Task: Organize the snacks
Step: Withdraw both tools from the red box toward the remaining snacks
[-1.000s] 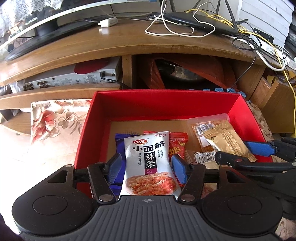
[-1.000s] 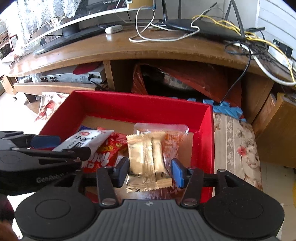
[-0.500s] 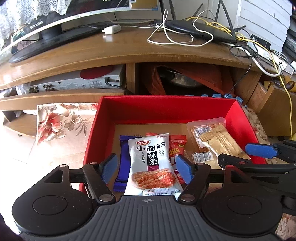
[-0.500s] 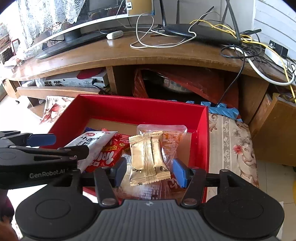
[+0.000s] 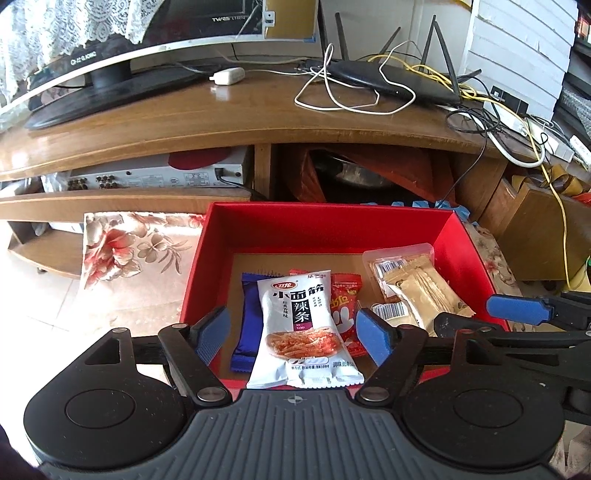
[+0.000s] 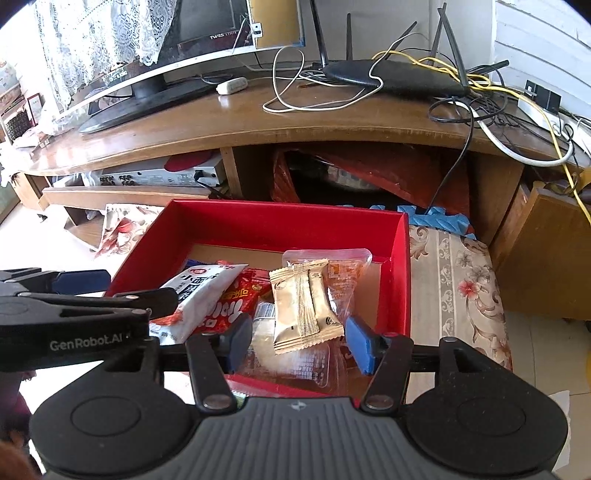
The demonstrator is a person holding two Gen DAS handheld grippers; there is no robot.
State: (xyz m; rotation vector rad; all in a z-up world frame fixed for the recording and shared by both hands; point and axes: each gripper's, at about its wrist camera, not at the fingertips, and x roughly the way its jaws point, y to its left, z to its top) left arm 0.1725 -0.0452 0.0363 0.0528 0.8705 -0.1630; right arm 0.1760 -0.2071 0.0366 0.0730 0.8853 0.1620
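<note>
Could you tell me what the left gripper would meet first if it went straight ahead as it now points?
Most likely the white snack packet lying in the red box, right between the open left gripper jaws; depth is uncertain.

white foil snack packet: "小面筋", "辣条". black left gripper arm: "genrobot.ai". black flat television bezel: "tvrs".

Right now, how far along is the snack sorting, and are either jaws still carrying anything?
Done: the white spicy-strip packet, blue packet, red packet and gold packet all lie in the red box. In hand: nothing; the left gripper and right gripper are open over the box. Left: no loose snacks show outside it.
</note>
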